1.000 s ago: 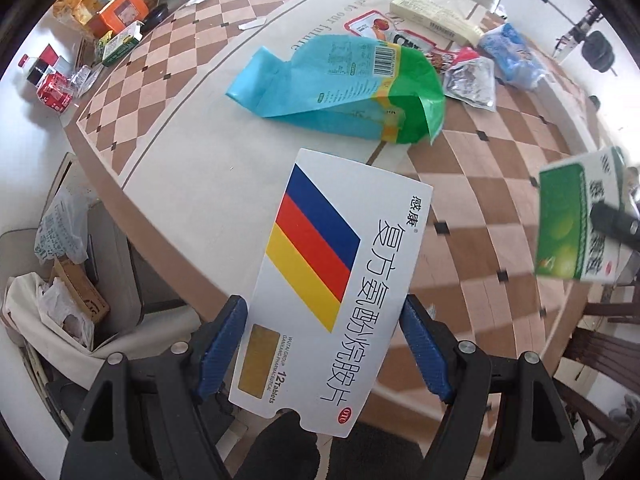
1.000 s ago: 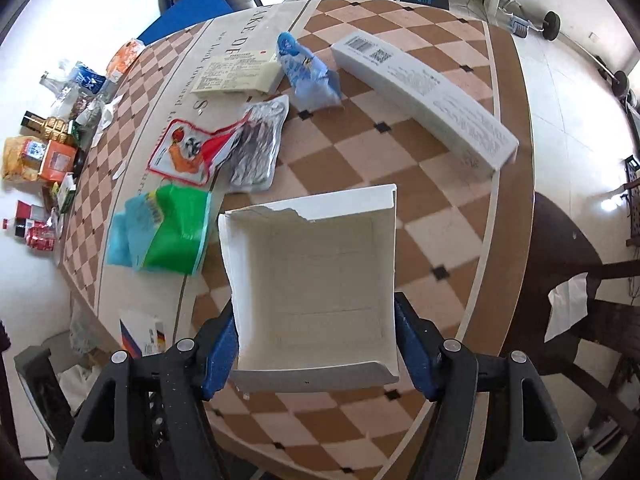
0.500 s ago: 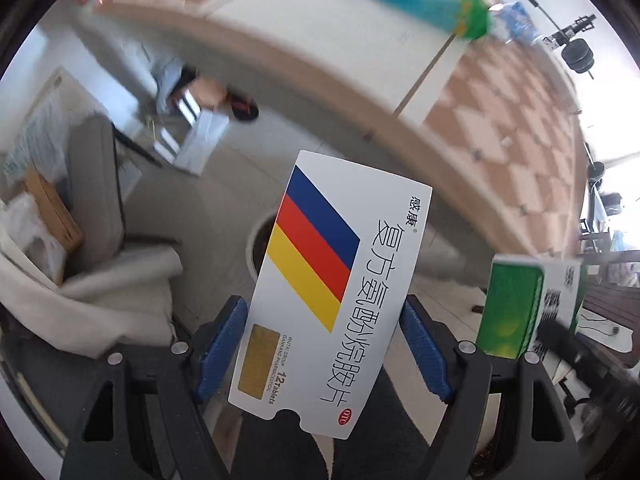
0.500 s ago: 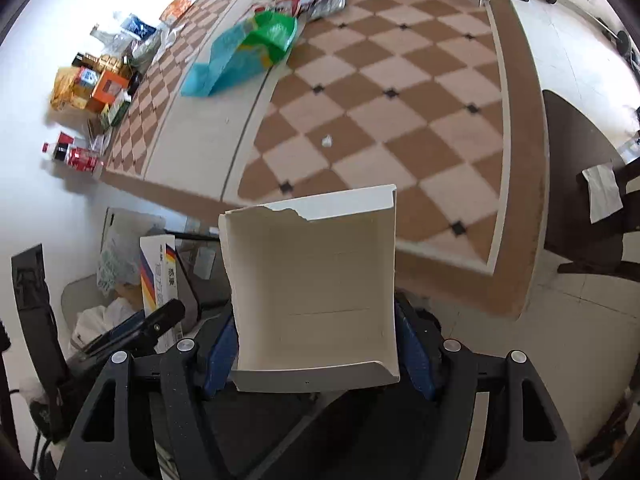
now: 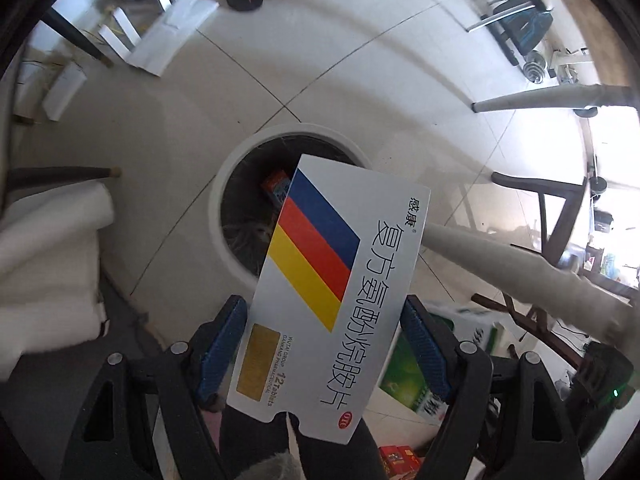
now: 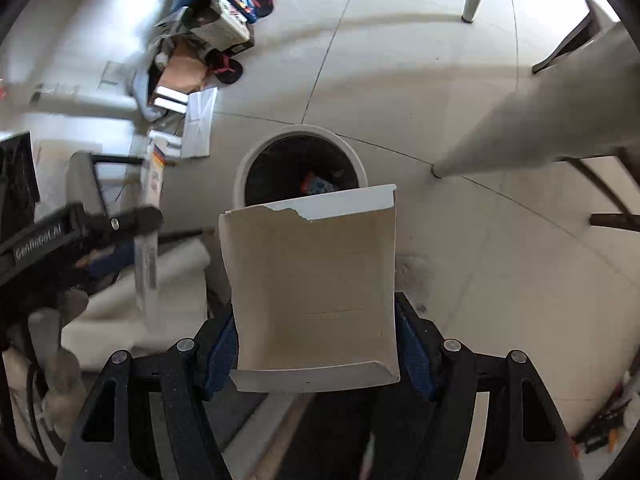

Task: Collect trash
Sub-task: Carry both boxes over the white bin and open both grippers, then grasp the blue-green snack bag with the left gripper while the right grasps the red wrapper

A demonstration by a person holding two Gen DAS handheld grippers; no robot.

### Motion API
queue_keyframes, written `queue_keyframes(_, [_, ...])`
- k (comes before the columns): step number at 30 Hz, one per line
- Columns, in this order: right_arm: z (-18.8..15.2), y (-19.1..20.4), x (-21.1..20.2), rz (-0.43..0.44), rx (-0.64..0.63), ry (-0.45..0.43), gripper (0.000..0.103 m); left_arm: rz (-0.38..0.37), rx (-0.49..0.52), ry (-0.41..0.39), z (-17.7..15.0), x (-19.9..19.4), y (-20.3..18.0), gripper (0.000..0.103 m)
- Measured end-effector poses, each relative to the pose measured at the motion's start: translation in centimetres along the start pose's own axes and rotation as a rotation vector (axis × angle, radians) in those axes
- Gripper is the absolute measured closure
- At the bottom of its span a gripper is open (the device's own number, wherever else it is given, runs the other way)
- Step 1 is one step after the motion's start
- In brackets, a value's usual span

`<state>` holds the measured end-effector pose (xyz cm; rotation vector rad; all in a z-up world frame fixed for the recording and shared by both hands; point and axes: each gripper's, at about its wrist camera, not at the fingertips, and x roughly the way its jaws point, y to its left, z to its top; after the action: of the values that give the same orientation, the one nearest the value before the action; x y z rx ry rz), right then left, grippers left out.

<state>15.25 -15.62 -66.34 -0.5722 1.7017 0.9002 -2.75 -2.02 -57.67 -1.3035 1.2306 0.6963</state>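
Observation:
My left gripper (image 5: 322,342) is shut on a white medicine box (image 5: 332,300) with blue, red and yellow stripes, held above the floor just in front of a round white trash bin (image 5: 224,184) lined with a black bag. My right gripper (image 6: 314,344) is shut on a torn, open cardboard box (image 6: 312,280), green outside (image 5: 404,368), held over the near side of the same bin (image 6: 240,184). The left gripper (image 6: 120,228) with its box shows at the left of the right wrist view. An orange and blue packet (image 6: 316,186) lies inside the bin.
White table legs (image 6: 520,120) and dark chair legs (image 5: 548,216) stand to the right of the bin. White fabric (image 5: 48,248) lies left of it. Boxes, slippers and papers (image 6: 200,52) clutter the floor beyond. Small red boxes (image 5: 396,458) lie near the bottom.
Both grippers have swung down and away from the table with their boxes. They now point at the floor, close over the trash bin. Both grips are unchanged.

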Motion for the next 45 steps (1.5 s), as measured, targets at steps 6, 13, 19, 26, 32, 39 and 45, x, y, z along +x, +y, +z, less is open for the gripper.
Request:
queue_keyframes(6, [4.2,-1.9,10.3,0.064,0.051,0.054,0.021,0.040,-0.038,-0.003,1.6,4.8,3.1,0.004])
queue_keyframes(13, [6.3,-1.0,13.3,-0.041,-0.002,0.059,0.000,0.243,-0.011,-0.103,-0.7,2.5,4.7,0.004])
queue_keyframes(19, [6.1,1.1,10.0,-0.177,-0.065,0.038,0.000,0.351,0.038,-0.136,-3.3,-1.3,3.0,0.004])
queue_keyframes(26, [4.5,3.5,2.6,-0.236,-0.123,-0.008,0.000,0.348,0.053,-0.153,-5.9,-7.6,0.8,0.004])
queue_keyframes(32, [2.4,5.5,-6.1,-0.237,-0.171,-0.055,0.000,0.354,0.085,-0.174,-9.2,-13.8,-1.8,0.004])
queue_keyframes(39, [-0.6,7.5,-15.6,-0.214,-0.212,-0.101,0.000,0.346,0.103,-0.204,-13.0,-20.2,-4.3,0.004])
queue_keyframes(45, [-3.6,8.9,-23.2,-0.176,-0.205,-0.123,0.000,0.320,0.127,-0.255,-16.0,-25.9,-6.4,0.004])
